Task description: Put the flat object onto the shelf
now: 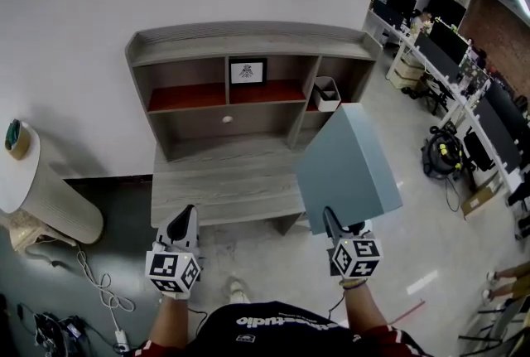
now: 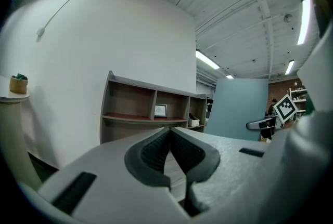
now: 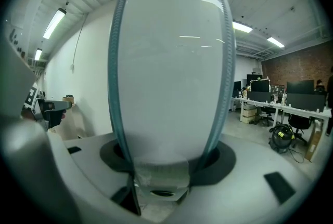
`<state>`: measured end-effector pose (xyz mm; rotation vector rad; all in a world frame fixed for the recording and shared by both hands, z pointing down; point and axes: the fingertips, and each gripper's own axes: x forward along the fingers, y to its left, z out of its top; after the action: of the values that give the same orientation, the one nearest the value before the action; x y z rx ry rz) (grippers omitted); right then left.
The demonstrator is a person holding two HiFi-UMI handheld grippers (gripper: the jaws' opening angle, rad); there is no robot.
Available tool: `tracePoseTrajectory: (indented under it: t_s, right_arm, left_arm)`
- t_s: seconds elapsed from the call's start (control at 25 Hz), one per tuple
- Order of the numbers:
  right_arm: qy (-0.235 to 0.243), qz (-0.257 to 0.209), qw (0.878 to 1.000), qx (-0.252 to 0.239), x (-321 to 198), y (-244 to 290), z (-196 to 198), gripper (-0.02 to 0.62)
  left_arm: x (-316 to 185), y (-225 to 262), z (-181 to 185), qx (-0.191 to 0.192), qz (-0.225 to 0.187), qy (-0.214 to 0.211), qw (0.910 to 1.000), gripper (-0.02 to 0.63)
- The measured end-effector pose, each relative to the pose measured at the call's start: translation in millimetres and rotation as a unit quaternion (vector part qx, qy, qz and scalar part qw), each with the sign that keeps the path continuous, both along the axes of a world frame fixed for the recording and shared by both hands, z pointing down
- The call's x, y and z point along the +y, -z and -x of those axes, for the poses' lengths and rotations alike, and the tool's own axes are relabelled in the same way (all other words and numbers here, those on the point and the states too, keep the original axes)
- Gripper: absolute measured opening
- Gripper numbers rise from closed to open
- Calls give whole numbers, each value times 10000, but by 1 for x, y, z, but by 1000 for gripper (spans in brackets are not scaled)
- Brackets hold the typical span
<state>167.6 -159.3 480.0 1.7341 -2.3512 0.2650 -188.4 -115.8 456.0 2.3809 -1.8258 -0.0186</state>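
A flat blue-grey file box (image 1: 346, 169) stands upright in my right gripper (image 1: 335, 223), whose jaws are shut on its lower edge. In the right gripper view the box (image 3: 167, 62) fills the middle and hides what lies beyond. The left gripper view shows the box (image 2: 241, 108) at the right, held in the air. My left gripper (image 1: 184, 224) hovers at the lower left, shut and empty, its pads (image 2: 167, 151) touching. The grey wooden shelf unit (image 1: 248, 45) stands against the white wall, ahead of both grippers.
A small framed picture (image 1: 248, 71) and a white holder (image 1: 326, 94) sit in the shelf's compartments. A low grey desk surface (image 1: 224, 185) lies under the shelf. A round white side table (image 1: 33, 181) with a small pot is at left. Desks with monitors (image 1: 451, 41) line the right.
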Motion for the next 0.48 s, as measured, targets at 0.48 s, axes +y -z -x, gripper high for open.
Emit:
tracePoseTrajectory:
  t_s: [0.48]
  right_arm:
    - [-321, 171, 9993, 75, -54, -18, 42, 275]
  left_arm:
    - [-63, -15, 49, 189, 63, -251, 9995, 6]
